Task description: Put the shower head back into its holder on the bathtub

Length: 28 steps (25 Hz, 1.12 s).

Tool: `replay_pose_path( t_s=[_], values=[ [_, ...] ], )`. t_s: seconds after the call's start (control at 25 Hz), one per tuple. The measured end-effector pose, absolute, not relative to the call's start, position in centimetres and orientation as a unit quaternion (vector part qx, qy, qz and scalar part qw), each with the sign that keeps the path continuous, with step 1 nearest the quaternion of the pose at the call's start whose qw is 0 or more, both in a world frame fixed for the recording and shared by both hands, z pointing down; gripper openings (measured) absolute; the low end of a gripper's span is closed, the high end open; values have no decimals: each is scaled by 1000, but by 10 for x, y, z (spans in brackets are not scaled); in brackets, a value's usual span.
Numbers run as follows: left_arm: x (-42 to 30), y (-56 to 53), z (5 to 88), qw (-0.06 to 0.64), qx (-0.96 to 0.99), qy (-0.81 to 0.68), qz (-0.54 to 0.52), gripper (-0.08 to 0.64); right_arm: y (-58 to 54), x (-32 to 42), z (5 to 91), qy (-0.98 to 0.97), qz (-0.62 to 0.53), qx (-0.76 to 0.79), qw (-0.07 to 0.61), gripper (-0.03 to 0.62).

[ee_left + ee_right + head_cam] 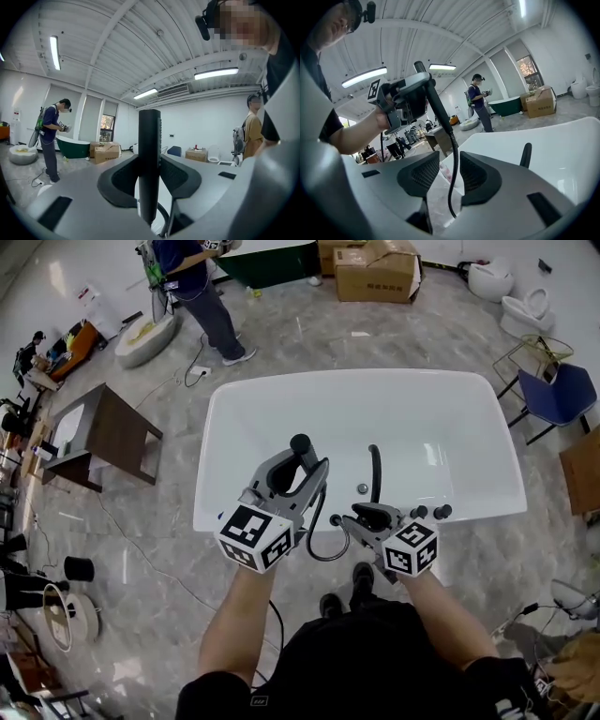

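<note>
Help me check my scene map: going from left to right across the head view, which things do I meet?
In order: brown table → left claw → right claw → blue chair. The bathtub spans the middle behind both claws, so it is left out.

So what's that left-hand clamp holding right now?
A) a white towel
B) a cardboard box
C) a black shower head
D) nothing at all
C: in the left gripper view, the black shower head stands upright between the two dark pads of the left gripper, which press on it from both sides.
</note>
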<state>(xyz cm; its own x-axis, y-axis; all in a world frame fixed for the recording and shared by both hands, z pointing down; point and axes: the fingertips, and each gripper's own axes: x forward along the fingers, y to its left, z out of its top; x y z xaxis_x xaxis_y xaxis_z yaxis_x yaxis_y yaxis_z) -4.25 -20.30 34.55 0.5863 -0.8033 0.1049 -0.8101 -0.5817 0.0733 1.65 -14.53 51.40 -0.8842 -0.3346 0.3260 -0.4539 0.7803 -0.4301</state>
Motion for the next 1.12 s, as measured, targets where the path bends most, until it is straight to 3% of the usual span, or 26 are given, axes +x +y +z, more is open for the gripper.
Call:
replay_pose_path(
  t_s=[0.8,0.92,1.0,1.12],
  values=[
    [-45,-162,315,42,923,-382,5,147,-129,-58,532,-955,243,93,142,195],
    [-50,-156,308,45,924,-380,-7,147,-126,-66,538,-957,238,84,145,157],
    [-55,-155,309,42,922,-385,-3,147,-127,-67,541,-958,231,85,145,80],
    [-67,-156,315,46,915,-401,2,147,-133,-64,545,-958,225,94,152,78]
  ],
)
